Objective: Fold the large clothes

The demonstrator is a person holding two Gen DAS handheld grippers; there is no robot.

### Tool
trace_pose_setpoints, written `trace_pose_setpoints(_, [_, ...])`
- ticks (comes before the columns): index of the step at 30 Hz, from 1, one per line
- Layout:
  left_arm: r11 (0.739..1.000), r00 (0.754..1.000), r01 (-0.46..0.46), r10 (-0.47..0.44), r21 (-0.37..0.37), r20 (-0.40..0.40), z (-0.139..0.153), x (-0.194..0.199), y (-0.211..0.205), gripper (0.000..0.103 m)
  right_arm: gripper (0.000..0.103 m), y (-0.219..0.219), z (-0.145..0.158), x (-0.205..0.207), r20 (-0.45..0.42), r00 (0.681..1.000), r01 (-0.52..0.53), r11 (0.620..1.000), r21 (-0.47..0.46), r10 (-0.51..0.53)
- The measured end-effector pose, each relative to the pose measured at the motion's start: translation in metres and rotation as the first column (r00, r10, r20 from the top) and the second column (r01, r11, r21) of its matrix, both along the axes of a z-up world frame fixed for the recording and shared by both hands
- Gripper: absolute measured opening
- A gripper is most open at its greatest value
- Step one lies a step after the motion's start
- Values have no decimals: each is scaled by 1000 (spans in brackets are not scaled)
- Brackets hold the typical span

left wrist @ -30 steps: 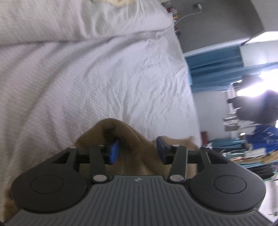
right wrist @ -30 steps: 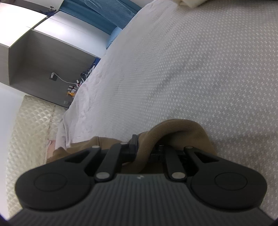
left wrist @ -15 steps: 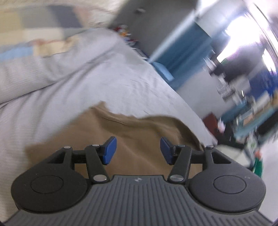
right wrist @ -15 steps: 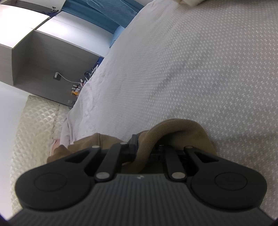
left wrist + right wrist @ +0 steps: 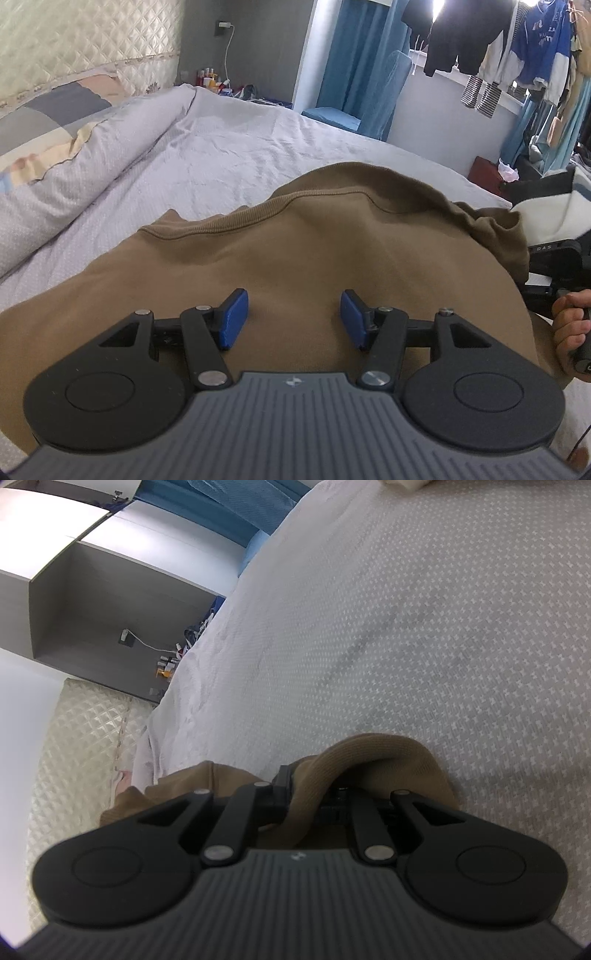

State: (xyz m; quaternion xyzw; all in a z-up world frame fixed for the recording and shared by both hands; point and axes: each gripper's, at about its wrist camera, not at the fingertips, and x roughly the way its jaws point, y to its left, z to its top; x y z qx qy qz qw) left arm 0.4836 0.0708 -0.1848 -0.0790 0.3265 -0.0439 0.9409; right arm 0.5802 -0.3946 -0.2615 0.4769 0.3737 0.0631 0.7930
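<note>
Brown sweatshirt (image 5: 295,258) lay spread on the bed (image 5: 221,147), mid-fold.
We held our left gripper (image 5: 291,319) over it, jaws wide and empty; our right gripper (image 5: 314,794) pinched a ribbed edge. Best carry that edge level, without dragging the layer beneath.

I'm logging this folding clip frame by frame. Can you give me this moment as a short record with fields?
garment: brown sweatshirt, spread on the bed, ribbed edge facing away
surface: white bedsheet
left gripper: open, blue pads apart above the fabric, nothing between them
right gripper: shut on a bunched fold of the brown sweatshirt
bedding: rolled duvet along the bed's left side
background: clothes hanging by the window
fold state: not yet folded over
</note>
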Motion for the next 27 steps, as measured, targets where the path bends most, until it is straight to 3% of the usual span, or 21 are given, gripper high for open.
trace_pose_setpoints(6, [1000, 1000, 14, -14, -15, -5, -3, 0, 7, 62, 14, -9, 7, 0, -23, 1000, -19, 999, 30, 19])
trace_pose_setpoints(11, [1000, 1000, 22, -22, -16, -5, -3, -3, 7, 62, 23, -26, 14, -16, -31, 999, -35, 996, 83, 37])
trace_pose_setpoints(13, [1000, 1000, 22, -22, -18, -4, -3, -3, 8, 62, 32, -32, 18, -26, -24, 999, -36, 995, 94, 39])
trace_pose_setpoints(14, [1000, 1000, 20, -21, -22, -3, -3, -3, 9, 62, 38, -36, 21, -32, -20, 999, -29, 996, 87, 30])
trace_pose_setpoints(15, [999, 1000, 22, -22, -24, -2, -3, -3, 10, 62, 54, -41, 27, -40, -14, 1000, -11, 998, 63, 12])
trace_pose_setpoints(16, [1000, 1000, 22, -22, -22, 0, -3, -3, 10, 62, 56, -46, 31, -48, 3, 1000, 6, 999, 45, -6])
trace_pose_setpoints(19, [1000, 1000, 18, -18, -19, 6, -3, -5, 8, 62, 58, -55, 40, -66, 38, 999, 21, 999, 36, -22])
trace_pose_setpoints(23, [999, 1000, 7, -7, -39, 14, 1, -8, 10, 62, 58, -47, 52, -86, 78, 997, 26, 999, -42, -23])
trace_pose_setpoints(27, [999, 999, -2, 4, -50, 36, 9, -19, 13, 62, 58, -26, 77, -103, 178, 984, 22, 992, -123, 0])
